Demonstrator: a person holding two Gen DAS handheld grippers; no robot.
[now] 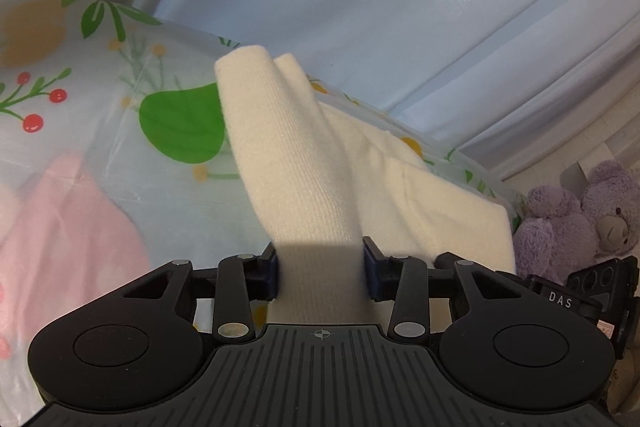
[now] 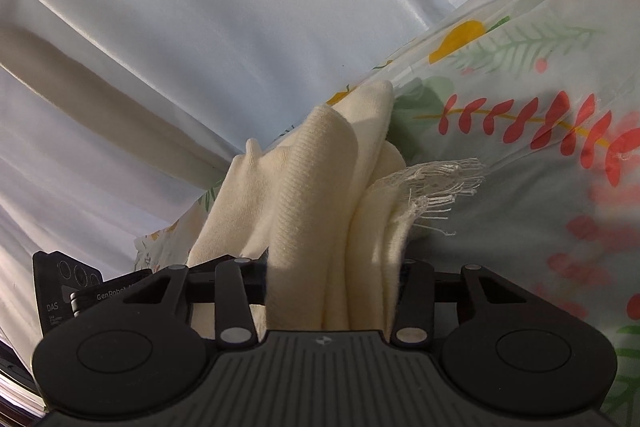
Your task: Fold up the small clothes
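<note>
A cream knit garment (image 1: 296, 163) lies on the floral cloth-covered surface (image 1: 120, 147). My left gripper (image 1: 320, 275) is shut on a bunched part of it that stands up between the fingers. The rest of the garment spreads flat to the right (image 1: 448, 211). In the right wrist view my right gripper (image 2: 332, 291) is shut on bunched cream folds of the same garment (image 2: 312, 195), which has a white fringed edge (image 2: 436, 187). The right gripper's fingertips are hidden by cloth.
A pink garment (image 1: 60, 235) lies at the left on the floral cloth. A purple teddy bear (image 1: 580, 219) sits at the right past the surface edge. Pale curtains (image 1: 400, 7) hang behind. The other gripper's body (image 1: 592, 291) shows at the right.
</note>
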